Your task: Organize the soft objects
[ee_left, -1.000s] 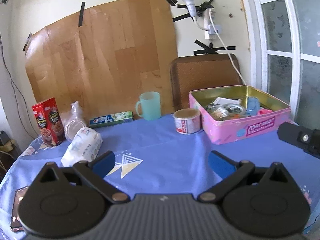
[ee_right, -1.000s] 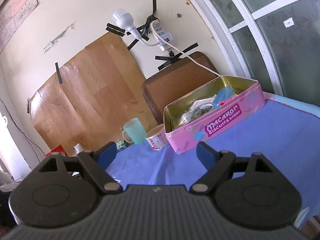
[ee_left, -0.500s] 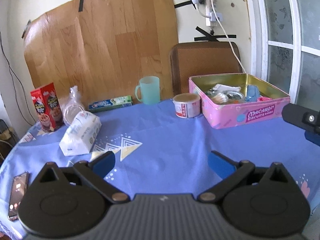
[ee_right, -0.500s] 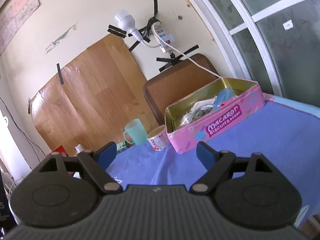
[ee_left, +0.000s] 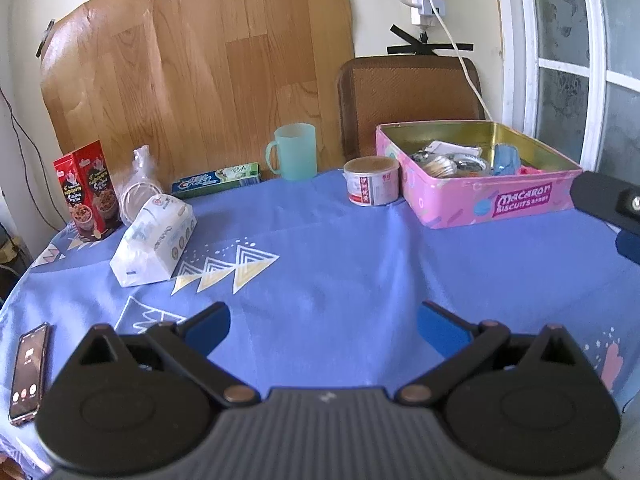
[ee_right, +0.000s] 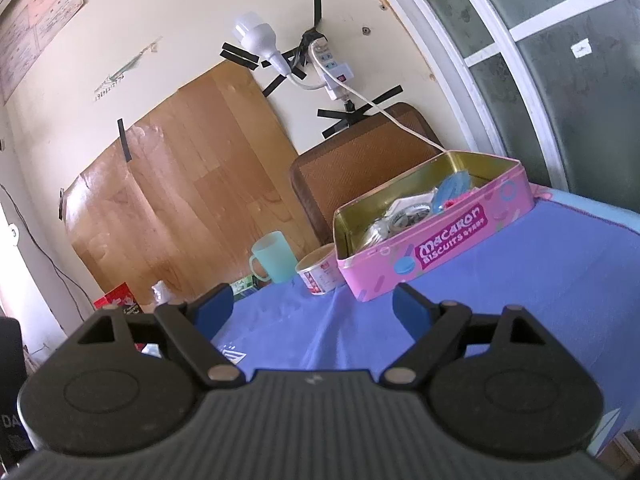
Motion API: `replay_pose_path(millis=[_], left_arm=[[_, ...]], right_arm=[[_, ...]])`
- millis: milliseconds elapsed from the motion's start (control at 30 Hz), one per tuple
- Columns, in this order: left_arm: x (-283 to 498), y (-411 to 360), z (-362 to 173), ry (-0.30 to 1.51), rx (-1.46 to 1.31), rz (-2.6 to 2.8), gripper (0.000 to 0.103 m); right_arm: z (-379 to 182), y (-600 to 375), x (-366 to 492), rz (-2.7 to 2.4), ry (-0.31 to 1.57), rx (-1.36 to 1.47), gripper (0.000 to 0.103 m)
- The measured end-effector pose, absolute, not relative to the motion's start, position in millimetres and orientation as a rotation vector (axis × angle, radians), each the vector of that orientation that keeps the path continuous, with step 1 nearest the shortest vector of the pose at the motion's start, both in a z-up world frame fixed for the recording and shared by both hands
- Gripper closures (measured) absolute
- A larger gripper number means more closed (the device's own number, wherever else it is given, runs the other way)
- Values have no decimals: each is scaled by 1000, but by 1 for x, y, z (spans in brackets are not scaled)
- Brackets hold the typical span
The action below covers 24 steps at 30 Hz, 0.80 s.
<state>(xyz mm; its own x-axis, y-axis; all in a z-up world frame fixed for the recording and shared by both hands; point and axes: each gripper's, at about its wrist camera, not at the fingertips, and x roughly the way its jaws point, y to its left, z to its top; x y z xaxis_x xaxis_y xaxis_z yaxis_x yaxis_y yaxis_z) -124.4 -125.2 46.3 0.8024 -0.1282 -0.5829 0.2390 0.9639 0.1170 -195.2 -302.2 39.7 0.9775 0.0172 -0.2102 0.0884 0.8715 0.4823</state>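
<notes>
1. Left wrist view: the left gripper (ee_left: 323, 322) hangs above the blue tablecloth (ee_left: 360, 264) with its jaws spread wide and nothing between them. The soft tissue pack (ee_left: 154, 240) lies on the cloth ahead and to the left of the jaws, well apart from the left fingertip. Behind it stand a red snack box (ee_left: 90, 190), a clear plastic bag (ee_left: 140, 184) and a toothpaste box (ee_left: 216, 178). A mint mug (ee_left: 294, 151) and a small tub (ee_left: 372, 180) sit further back, the tub just beside the pink biscuit tin (ee_left: 492, 200), which is open and holds assorted small items. A phone (ee_left: 28, 372) lies at the left edge of the cloth. Part of the right gripper (ee_left: 608, 208) shows at the right edge

2. Right wrist view: the right gripper (ee_right: 312, 308) is also released, jaws wide and empty, tilted upward over the cloth. The pink biscuit tin (ee_right: 440, 248) lies ahead, right of the jaw gap. The tissue pack is mostly hidden behind the left finger, so its position here is unclear
</notes>
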Motion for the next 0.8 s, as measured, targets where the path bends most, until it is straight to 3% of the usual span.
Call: replay_pose_path(millis=[800], left_arm=[[-122,-122,35,651,195,-200,0]], right_arm=[[36,-300,-193,-46,221,501,14]])
